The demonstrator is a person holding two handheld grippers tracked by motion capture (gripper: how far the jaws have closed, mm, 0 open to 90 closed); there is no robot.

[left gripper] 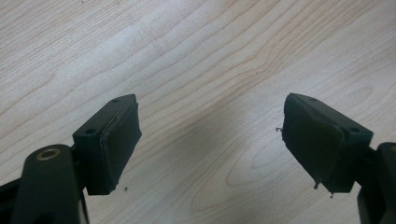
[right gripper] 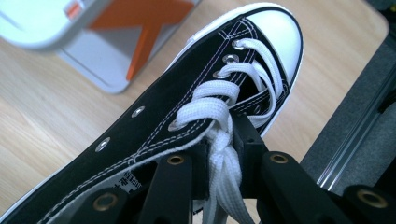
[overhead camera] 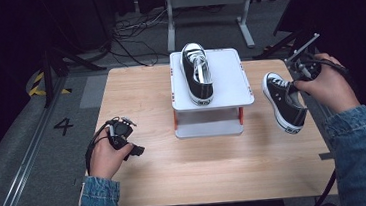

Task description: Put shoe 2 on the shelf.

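A black canvas sneaker with white laces and a white toe cap (overhead camera: 284, 101) hangs in the air over the table's right edge. My right gripper (overhead camera: 295, 85) is shut on it. In the right gripper view the jaws pinch the sneaker (right gripper: 187, 112) at its tongue and laces, with the right gripper (right gripper: 219, 154) low in the picture. A matching sneaker (overhead camera: 197, 72) lies on top of the white stand (overhead camera: 229, 86). My left gripper (overhead camera: 134, 148) rests low at the table's left side. In its own view the left gripper (left gripper: 210, 140) stands open over bare wood.
The wooden table (overhead camera: 216, 165) has free room in front of the stand and on its left half. The stand has orange struts and a lower shelf (overhead camera: 208, 128). Cables and a metal frame (overhead camera: 207, 3) lie on the floor behind the table.
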